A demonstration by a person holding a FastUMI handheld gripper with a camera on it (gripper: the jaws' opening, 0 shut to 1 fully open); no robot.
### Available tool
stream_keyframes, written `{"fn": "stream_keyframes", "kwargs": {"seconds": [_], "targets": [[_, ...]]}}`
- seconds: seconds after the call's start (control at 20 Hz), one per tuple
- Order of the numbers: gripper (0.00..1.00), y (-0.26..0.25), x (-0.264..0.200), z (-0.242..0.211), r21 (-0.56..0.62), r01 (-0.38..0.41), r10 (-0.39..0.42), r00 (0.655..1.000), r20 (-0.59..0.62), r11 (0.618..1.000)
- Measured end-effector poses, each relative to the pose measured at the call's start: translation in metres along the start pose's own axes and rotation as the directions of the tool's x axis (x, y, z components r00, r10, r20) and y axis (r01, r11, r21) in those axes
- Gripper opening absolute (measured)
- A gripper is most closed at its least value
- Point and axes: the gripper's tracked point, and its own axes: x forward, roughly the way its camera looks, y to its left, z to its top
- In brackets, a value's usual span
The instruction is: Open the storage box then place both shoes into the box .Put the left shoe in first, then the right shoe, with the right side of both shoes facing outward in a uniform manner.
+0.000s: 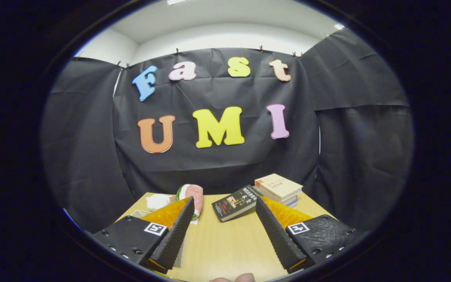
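My gripper [224, 219] is open, its two fingers spread wide above a light wooden table [225, 250] with nothing between them. Just beyond the left finger [176, 231] lies a pink, white and green soft item [191, 196], which may be a shoe or a cloth; I cannot tell which. A white fluffy thing [158, 201] rests beside it on the left.
A dark-covered book [236, 202] lies tilted ahead between the fingers. A stack of books [279, 188] sits beyond the right finger near the table's far edge. A flat pale item [140, 213] lies by the left finger. A fingertip [233, 278] shows at the very bottom.
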Motion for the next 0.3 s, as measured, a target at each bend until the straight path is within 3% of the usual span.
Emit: {"fn": "stream_keyframes", "kwargs": {"seconds": [0.3], "targets": [[0.96, 0.0012, 0.0027, -0.0032, 0.001, -0.007, 0.007, 1.0, -0.006, 1.0]]}}
